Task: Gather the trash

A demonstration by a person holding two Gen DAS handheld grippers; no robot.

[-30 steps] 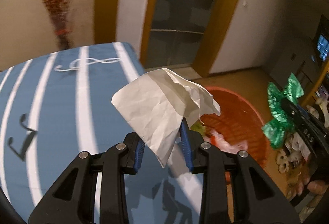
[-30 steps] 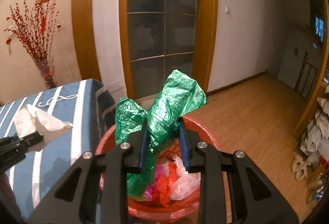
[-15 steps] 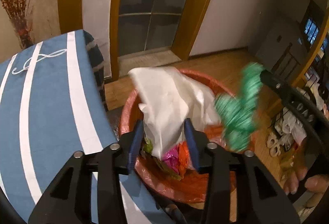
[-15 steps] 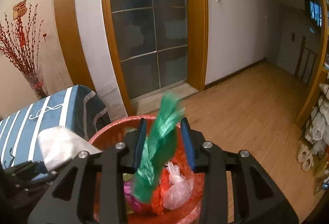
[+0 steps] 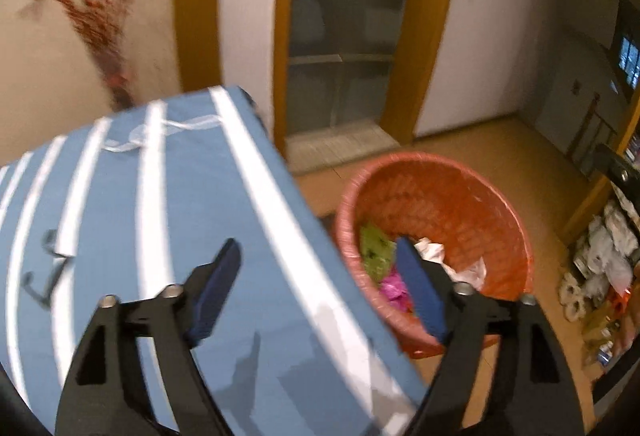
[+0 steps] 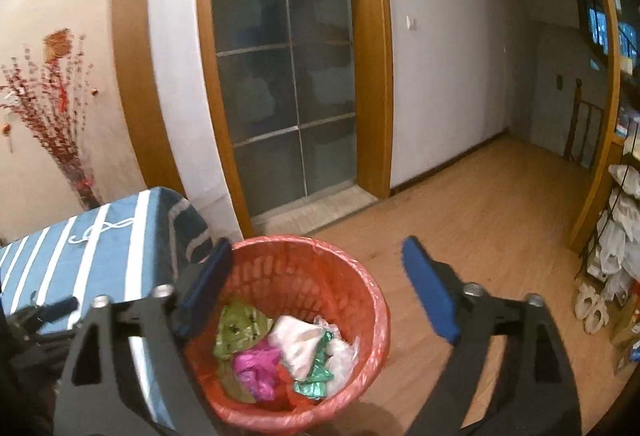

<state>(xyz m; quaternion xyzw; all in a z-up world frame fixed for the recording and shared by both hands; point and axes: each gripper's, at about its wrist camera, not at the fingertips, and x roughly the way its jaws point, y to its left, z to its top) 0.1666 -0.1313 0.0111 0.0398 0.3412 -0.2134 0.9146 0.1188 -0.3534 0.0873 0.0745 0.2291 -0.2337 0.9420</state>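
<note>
A red waste basket stands on the wooden floor beside the table; it also shows in the left wrist view. Inside lie a white tissue, a green wrapper, a pink wad and an olive piece. My right gripper is open and empty above the basket. My left gripper is open and empty over the table's edge, its right finger in front of the basket.
A table with a blue, white-striped cloth is left of the basket. A vase of red branches stands behind it. A glass door is ahead. Shelves with bags stand at the right.
Both grippers opened. The white tissue and the green wrapper dropped into the red basket. The left gripper swung back over the table; the right gripper rose a little.
</note>
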